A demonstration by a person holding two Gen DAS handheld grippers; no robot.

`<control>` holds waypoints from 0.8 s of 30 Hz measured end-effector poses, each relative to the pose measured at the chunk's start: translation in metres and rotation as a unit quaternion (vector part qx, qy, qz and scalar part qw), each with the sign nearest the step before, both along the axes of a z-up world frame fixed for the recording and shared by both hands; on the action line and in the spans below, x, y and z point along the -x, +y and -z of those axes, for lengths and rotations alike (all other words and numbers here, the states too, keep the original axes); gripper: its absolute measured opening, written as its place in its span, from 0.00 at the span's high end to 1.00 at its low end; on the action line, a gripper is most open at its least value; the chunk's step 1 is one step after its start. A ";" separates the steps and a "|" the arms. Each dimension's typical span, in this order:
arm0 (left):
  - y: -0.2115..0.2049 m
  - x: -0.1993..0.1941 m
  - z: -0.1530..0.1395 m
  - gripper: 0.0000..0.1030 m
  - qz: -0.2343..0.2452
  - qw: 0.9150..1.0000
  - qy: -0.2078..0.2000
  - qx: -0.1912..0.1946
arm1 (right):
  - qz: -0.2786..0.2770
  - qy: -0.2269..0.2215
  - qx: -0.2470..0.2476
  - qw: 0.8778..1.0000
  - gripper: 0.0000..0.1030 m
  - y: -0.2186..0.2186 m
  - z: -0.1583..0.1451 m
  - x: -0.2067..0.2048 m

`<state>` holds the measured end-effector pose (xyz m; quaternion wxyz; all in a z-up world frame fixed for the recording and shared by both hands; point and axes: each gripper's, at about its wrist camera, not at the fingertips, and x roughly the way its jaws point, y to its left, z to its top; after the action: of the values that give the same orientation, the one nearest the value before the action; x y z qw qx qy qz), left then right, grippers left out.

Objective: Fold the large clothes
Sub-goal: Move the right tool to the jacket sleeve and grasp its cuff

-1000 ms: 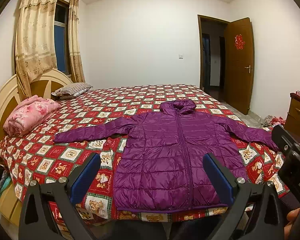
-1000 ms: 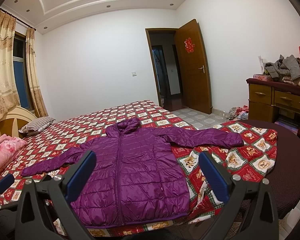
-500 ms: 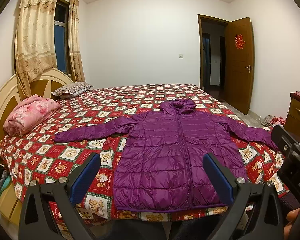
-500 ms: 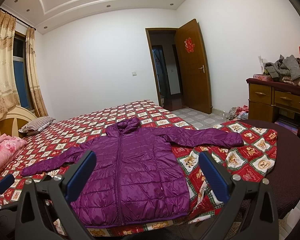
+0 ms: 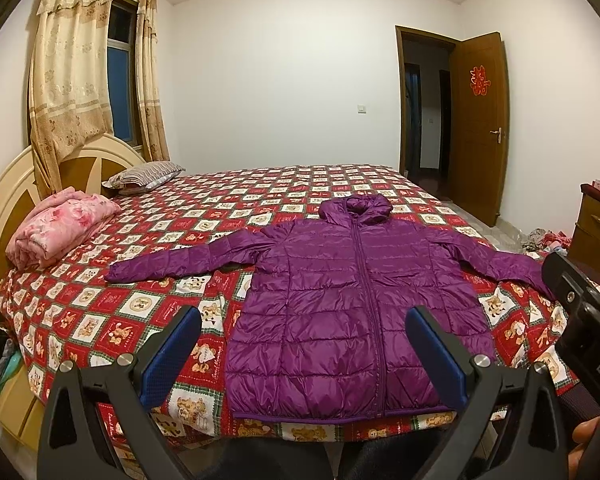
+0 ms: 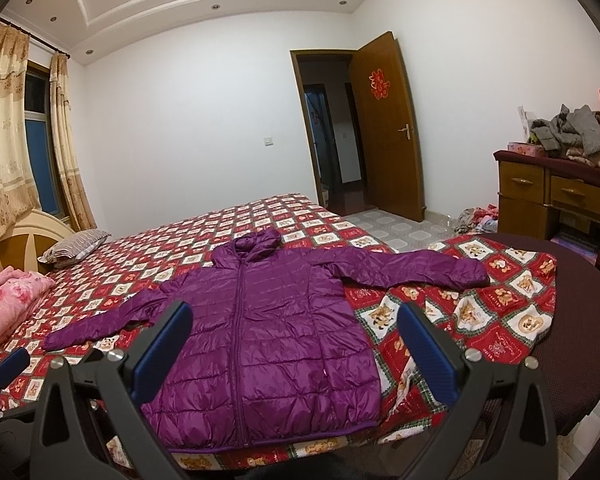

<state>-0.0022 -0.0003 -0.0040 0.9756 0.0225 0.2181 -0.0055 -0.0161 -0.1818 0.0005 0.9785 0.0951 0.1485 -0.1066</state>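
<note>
Jacket (image 5: 352,312): purple, quilted, hooded, zipped shut, spread flat and face up on the bed (image 5: 228,196), hem at the near edge. Not one fold made, by the look of it; whole task ahead.

Far left: pink blanket (image 5: 60,228) rolled near the headboard, striped pillow (image 5: 146,174) beyond it, both well apart from the jacket. Next, left sleeve (image 5: 180,260) stretched straight out over the patterned bedcover, cuff clear of the pink roll. Left gripper (image 5: 302,354) hovering above the hem at the near edge, fingers (image 5: 168,360) spread wide, nothing between them, no contact with the fabric. Centre: body smooth, zip running straight from hem to hood (image 5: 360,206), hood lying flat at the top. Right gripper (image 6: 294,354) likewise over the lower body, fingers (image 6: 428,356) released and wide apart, holding nothing. Further right: right sleeve (image 6: 412,266) laid out across a turned-back corner of the bedcover, cuff close to its edge, dark mattress beyond. Far right: dresser (image 6: 548,200) piled with grey clothes, open door (image 6: 384,128) behind.

Left to do, as a judgement: both sleeves brought in over the chest, hood tucked down, body doubled up from the hem. Slippery, puffy shell likely to spring back and slide, so firm pinches at cuff and hem probably needed.
</note>
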 end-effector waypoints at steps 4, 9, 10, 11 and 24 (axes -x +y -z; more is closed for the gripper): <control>-0.002 -0.005 0.002 0.01 -0.001 1.000 0.004 -0.002 | -0.002 0.005 -0.001 1.000 0.00 0.000 0.002 -0.001; -0.004 -0.016 0.008 0.01 0.000 1.000 0.016 0.001 | -0.001 0.015 -0.004 1.000 0.00 -0.005 0.004 -0.007; -0.004 -0.020 0.010 0.01 -0.001 1.000 0.019 0.001 | -0.001 0.015 -0.005 1.000 0.00 -0.006 0.004 -0.008; -0.004 -0.022 0.011 0.01 -0.002 1.000 0.021 0.000 | 0.001 0.016 -0.008 1.000 0.00 -0.009 0.006 -0.009; -0.004 -0.087 0.033 0.01 0.002 0.998 0.069 -0.002 | 0.005 0.043 -0.016 0.999 0.00 -0.024 0.024 -0.048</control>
<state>0.0848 -0.0043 -0.0365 0.9581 0.0244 0.2851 -0.0082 0.0315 -0.2060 -0.0233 0.9690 0.1069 0.1919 -0.1129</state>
